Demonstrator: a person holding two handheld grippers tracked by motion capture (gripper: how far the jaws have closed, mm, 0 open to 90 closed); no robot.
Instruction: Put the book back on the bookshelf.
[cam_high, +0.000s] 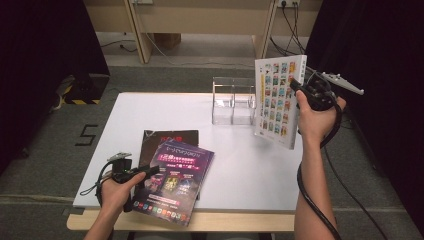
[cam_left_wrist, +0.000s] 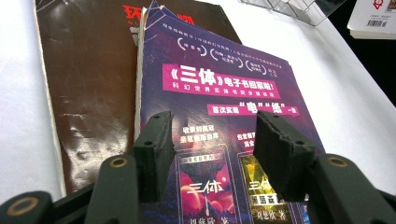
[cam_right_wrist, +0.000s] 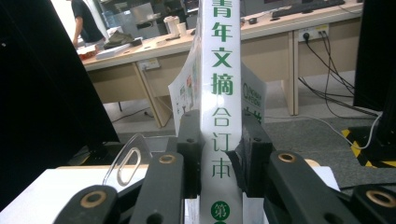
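Right claw (cam_high: 303, 86): clamped on the spine of the white book (cam_high: 276, 101), pads pressing both covers in my right gripper view (cam_right_wrist: 219, 154).
White book: held upright in the air over the right end of the surface (cam_high: 240, 165), just beside the clear rack (cam_high: 234, 101).
Handling, my judgement: thick and fairly heavy, stiff along the spine, but the glossy cover may slip; the pages fan out away from my grip, so holding at the spine keeps it shut.
Left claw (cam_left_wrist: 212, 144): jaws standing apart, gripping nothing, poised just over the purple book (cam_left_wrist: 224, 93).
Purple book: lies flat near the front edge, overlapping a dark brown book (cam_left_wrist: 88, 84) beneath it.
Handling, my judgement: thin, soft and bendy; best taken at the bound edge.
Hard to make out: the rack's slots, since clear walls blur together; the white book's lower end is cut off behind my jaws.
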